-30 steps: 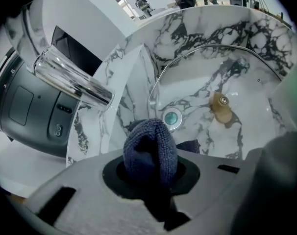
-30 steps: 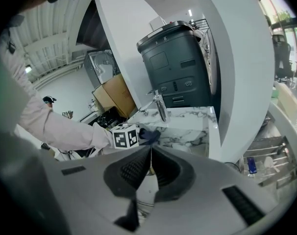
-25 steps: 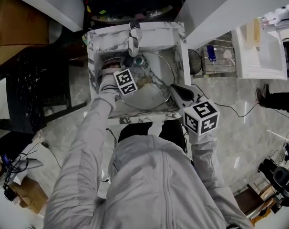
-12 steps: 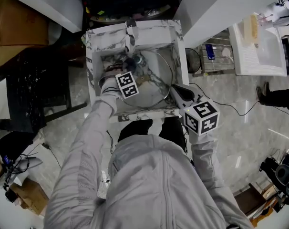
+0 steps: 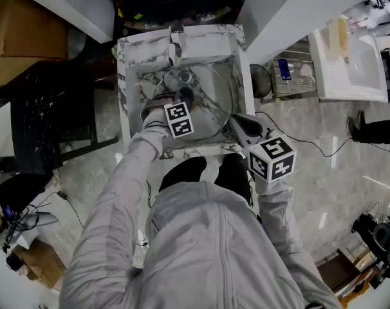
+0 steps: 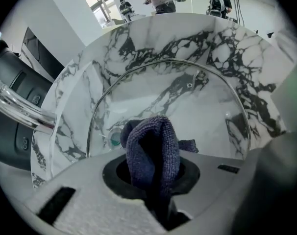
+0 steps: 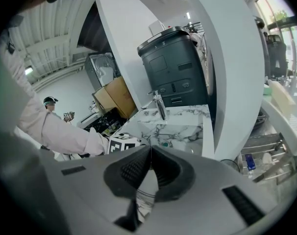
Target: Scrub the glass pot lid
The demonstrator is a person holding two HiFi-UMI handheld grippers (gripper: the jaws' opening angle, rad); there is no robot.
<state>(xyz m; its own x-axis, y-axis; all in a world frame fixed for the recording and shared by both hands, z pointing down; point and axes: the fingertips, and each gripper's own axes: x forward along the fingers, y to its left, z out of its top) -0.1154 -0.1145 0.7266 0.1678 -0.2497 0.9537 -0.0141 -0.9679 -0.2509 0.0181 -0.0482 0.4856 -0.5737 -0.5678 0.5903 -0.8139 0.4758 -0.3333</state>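
Observation:
The glass pot lid (image 5: pixel 211 105) leans inside the marble sink (image 5: pixel 138 44), and its metal rim arcs across the left gripper view (image 6: pixel 197 104). My left gripper (image 5: pixel 182 105) is shut on a dark blue cloth (image 6: pixel 153 148), which bulges out between the jaws (image 6: pixel 153 168) and presses toward the glass. That cloth (image 5: pixel 184 95) sits near the lid's middle in the head view. My right gripper (image 5: pixel 235 120) is at the lid's right rim, by the sink's front right corner. Its jaws (image 7: pixel 149 155) are closed at the tips, with a thin edge of the lid between them.
The chrome faucet (image 5: pixel 177 40) stands at the sink's back edge, and the drain (image 5: pixel 184 77) lies below it. A wire dish rack (image 5: pixel 298 76) and a white counter (image 5: pixel 349 63) are to the right. A dark bin (image 7: pixel 175 67) stands behind the sink. Cables run over the floor.
My left gripper has moved with the cloth from the sink's left side, near the drain, toward the middle of the lid. The right gripper has stayed at the rim.

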